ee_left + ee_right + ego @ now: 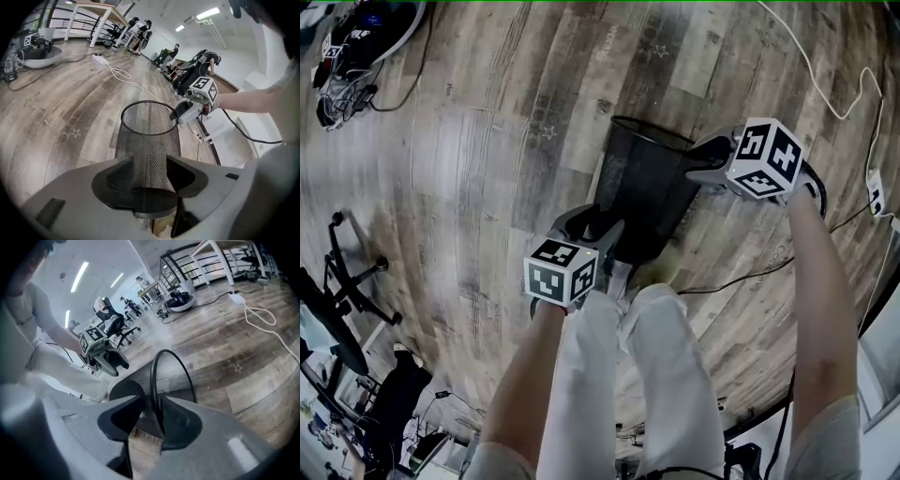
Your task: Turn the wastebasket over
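We hold the basket [642,187] tipped before our legs [675,375], left claw [596,227] clamped round its base, right claw [698,161] pinching its rim, where thin mesh may slip free mid-flip

Open-plan lab or office here: wood-plank floor [487,141] running wide, swivel chairs [114,323] at the back, white-legged table [96,6], strip lights [209,12] overhead, cable [123,74] and power strip [99,58] loose across the boards
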`<action>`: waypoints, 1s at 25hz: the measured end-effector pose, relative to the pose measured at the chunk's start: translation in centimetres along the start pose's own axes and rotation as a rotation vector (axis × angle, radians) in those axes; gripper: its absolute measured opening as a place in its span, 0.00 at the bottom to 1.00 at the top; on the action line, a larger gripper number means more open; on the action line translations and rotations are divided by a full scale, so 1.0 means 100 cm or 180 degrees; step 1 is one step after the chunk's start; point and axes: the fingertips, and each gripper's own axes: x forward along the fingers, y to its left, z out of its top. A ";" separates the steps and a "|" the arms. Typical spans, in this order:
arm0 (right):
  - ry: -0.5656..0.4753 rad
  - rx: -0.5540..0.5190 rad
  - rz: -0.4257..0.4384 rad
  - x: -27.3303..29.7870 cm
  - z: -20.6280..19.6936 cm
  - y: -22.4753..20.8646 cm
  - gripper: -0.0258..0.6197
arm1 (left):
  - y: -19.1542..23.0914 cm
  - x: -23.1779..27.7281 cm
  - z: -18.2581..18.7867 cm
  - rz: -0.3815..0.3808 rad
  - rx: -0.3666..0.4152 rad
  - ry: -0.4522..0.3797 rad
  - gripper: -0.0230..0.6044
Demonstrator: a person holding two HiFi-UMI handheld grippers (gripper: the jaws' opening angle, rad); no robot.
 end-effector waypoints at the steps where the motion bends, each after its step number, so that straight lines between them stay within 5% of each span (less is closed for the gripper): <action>1: -0.0026 -0.0038 0.0027 -0.001 0.002 0.002 0.23 | 0.001 -0.002 0.003 0.0007 -0.0011 -0.0029 0.37; 7: -0.0243 -0.0074 -0.0012 -0.005 0.005 0.025 0.19 | -0.001 -0.015 0.029 0.0064 -0.0039 -0.0229 0.37; 12: -0.0038 -0.0501 -0.0206 -0.009 -0.003 0.056 0.17 | -0.017 -0.025 0.066 0.0019 -0.0094 -0.0408 0.37; 20: 0.0073 -0.1082 -0.0298 -0.001 0.003 0.132 0.15 | -0.008 -0.047 0.097 0.0099 -0.0855 -0.0692 0.37; 25: 0.0176 -0.1260 -0.0358 0.007 -0.005 0.170 0.13 | -0.003 -0.059 0.086 0.0168 -0.0957 -0.0524 0.37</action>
